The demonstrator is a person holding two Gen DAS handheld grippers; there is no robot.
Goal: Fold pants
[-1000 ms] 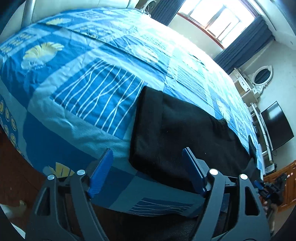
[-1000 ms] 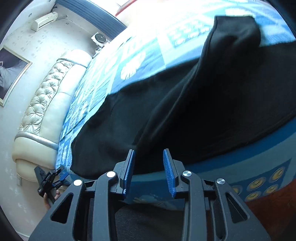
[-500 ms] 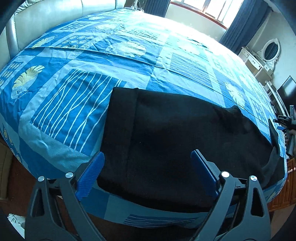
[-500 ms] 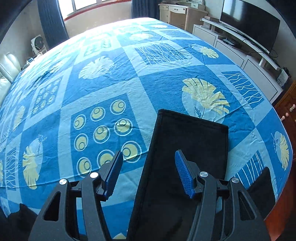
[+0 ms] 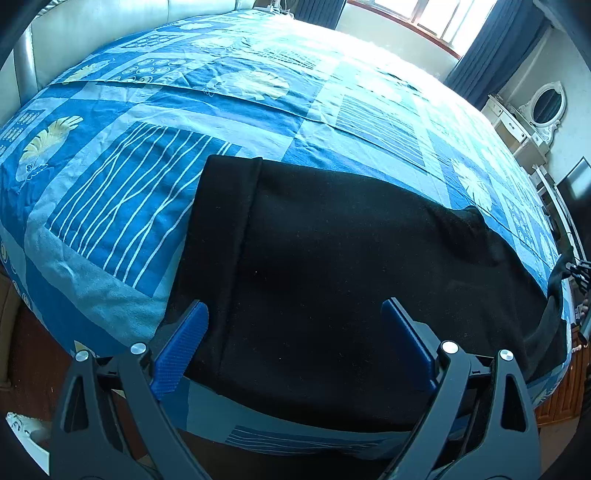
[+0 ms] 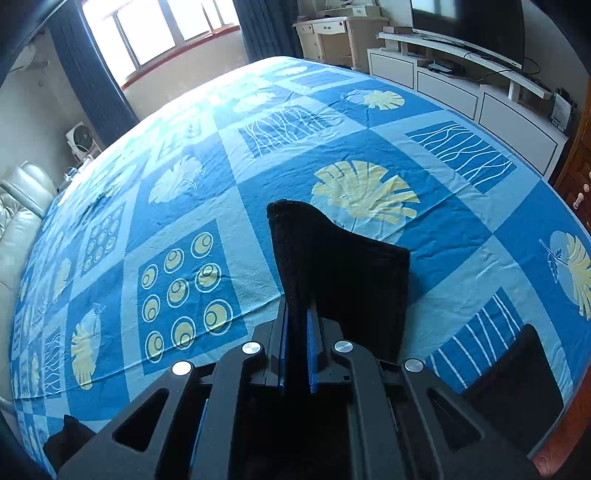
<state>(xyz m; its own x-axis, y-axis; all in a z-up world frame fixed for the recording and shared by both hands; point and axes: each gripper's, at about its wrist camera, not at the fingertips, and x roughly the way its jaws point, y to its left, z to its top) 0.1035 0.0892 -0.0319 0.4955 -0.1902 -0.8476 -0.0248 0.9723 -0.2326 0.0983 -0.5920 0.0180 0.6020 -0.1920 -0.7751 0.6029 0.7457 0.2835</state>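
The black pants [image 5: 332,277] lie flat on the bed [image 5: 147,184]. The left gripper [image 5: 295,343] jaws stand wide above them; the right gripper [image 6: 295,343] jaws pinch what is probably a leg end.

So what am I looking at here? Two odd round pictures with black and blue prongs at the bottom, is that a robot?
No robot arm: a person holds a hand-held gripper in each hand, and each carries a wide-angle camera looking along its two blue fingers. The left view shows the left gripper open, its fingers spread over the waistband end of black pants lying flat on a blue patterned bedspread. The right view shows the right gripper shut on a leg end of the pants, lifting it off the bed. A TV and a window show behind.
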